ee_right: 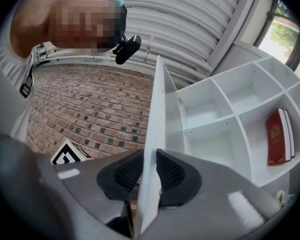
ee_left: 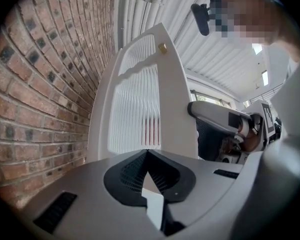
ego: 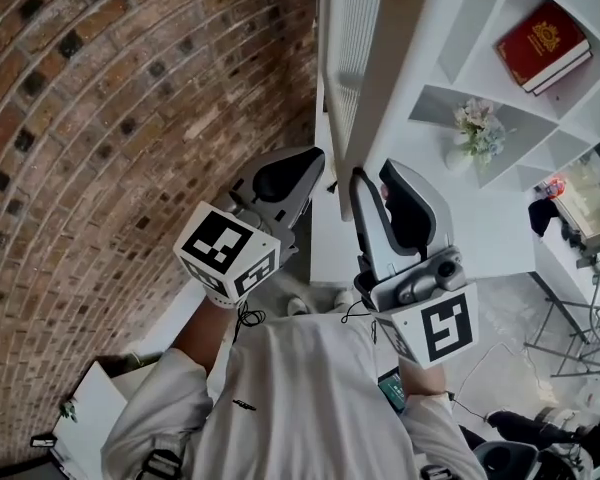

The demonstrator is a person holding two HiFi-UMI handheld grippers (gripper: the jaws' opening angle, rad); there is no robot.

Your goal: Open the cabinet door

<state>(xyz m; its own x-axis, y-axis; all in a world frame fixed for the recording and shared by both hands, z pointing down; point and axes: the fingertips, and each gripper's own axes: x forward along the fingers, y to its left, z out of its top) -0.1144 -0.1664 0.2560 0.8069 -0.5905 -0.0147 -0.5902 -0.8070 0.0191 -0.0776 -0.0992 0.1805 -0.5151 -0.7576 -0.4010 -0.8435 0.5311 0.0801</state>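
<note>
The cabinet door [ee_right: 155, 134] stands well open, swung out so its free edge faces the person. The right claw [ee_right: 149, 156] has that edge. The white frame runs straight up between its jaws, with a ribbed pad pressed against each face of the door, so this claw is gripping the door. The hold sits well below the brass knob [ee_left: 162, 48], which is high on the door's outer face.

On the other side of the door, the left claw [ee_left: 147, 152] has its jaws closed, tips meeting, with nothing between them. It sits just beside the door's outer face and is aimed at the ribbed panel. Whether it touches the door, I cannot tell.

The brick wall [ego: 100, 118] runs along that same outer side of the door. On the door's inner side the white cabinet [ego: 435, 48] is exposed, its compartments in plain sight. A red book [ego: 543, 46] stands in one of them, well apart from the door. A small bunch of flowers [ego: 477, 128] sits in another, nearer the door.
</note>
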